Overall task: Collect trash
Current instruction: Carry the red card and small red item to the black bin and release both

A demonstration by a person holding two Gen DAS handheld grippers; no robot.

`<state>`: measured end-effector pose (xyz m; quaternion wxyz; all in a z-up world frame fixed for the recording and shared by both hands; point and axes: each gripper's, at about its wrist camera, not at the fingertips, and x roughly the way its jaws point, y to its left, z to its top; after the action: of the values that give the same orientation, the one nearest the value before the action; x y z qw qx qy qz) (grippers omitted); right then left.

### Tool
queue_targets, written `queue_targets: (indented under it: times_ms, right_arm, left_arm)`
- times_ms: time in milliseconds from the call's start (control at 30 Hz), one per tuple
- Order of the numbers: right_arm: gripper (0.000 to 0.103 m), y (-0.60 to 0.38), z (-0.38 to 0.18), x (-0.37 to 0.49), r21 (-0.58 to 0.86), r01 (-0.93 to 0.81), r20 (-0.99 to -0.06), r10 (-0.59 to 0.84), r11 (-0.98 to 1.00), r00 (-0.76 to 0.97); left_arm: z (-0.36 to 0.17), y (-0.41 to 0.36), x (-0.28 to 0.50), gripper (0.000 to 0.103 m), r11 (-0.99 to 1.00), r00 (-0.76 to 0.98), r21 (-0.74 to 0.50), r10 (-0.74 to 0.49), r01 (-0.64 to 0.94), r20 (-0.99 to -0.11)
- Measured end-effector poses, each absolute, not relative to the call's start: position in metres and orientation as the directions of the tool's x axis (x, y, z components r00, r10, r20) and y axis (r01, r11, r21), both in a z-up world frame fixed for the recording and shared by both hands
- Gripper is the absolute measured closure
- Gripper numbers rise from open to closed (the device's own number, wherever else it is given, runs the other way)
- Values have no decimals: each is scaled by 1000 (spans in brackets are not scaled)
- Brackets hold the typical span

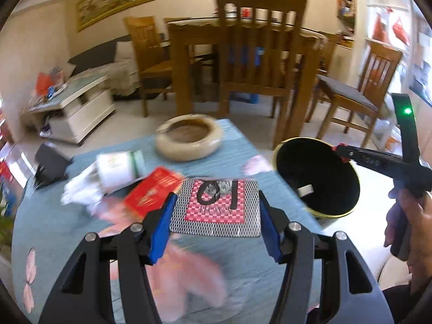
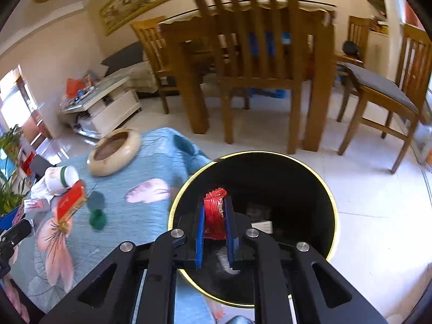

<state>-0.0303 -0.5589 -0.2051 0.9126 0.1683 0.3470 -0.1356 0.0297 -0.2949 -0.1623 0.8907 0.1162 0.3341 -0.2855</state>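
Right gripper [image 2: 214,217] first: its blue pads are pinched nearly shut on a crumpled red wrapper [image 2: 213,213], and I hold it over the mouth of the black bin [image 2: 297,178] with the gold rim, which stands on the floor just off the edge of the blue floral cloth [image 2: 140,162]. Below my fingertips I see only the dark inside of the bin and a few pale scraps at the bottom, so I judge the release can come from here. To do it well, I should keep the tips inside the rim line, open the jaws fully so the foil does not cling to a pad, and not lift away until it has dropped.

My left gripper [image 1: 216,216] hangs about half open, holding nothing, with a checkered packet [image 1: 216,206] lying on the cloth between and just ahead of its pads. Left of it lie a red packet [image 1: 154,189] and a white jar [image 1: 118,167] on its side; ahead sits a beige bowl [image 1: 189,137].
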Motion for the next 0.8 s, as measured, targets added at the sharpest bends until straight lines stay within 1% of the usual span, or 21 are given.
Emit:
queue_targets:
  times_ms: [133, 333, 367, 400, 433, 467, 533, 633, 700, 800]
  right_arm:
    - [90, -566, -198, -37, 223, 370, -653, -143, 902, 743]
    - [90, -583, -205, -33, 253, 394, -664, -138, 884, 735]
    - [85, -589, -210, -31, 261, 410, -673, -140, 874, 726]
    - [65, -594, -215, -29, 263, 432, -688, -147, 863, 711]
    - [47, -599, -220, -27, 262, 455, -705, -153, 851, 692]
    - [25, -605, -225, -26, 272, 476, -713, -156, 836, 683]
    - [30, -612, -226, -27, 294, 485, -709, -153, 824, 688]
    - [29, -613, -214, -34, 319, 496, -670, -178, 808, 721]
    - [21, -614, -206, -40, 316, 509, -647, -210, 801, 733]
    - [19, -618, -196, -51, 344, 522, -610, -237, 781, 756]
  left_arm:
    - [-162, -334, 21, 45, 778, 600, 37, -452, 628, -660]
    - [-169, -371, 22, 45, 751, 584, 53, -465, 658, -665]
    - [-171, -375, 22, 45, 748, 582, 54, -467, 662, -666]
    - [-172, -377, 21, 45, 745, 580, 56, -468, 665, -666]
    - [-173, -382, 20, 45, 741, 579, 61, -468, 669, -668]
    - [-174, -385, 20, 45, 738, 577, 63, -468, 672, -669]
    - [-177, -390, 19, 45, 734, 574, 65, -469, 676, -671]
    - [-180, -396, 18, 45, 728, 570, 68, -471, 682, -674]
    - [-181, -398, 18, 45, 726, 570, 73, -470, 684, -675]
    - [-183, -403, 19, 45, 722, 569, 81, -466, 687, -677]
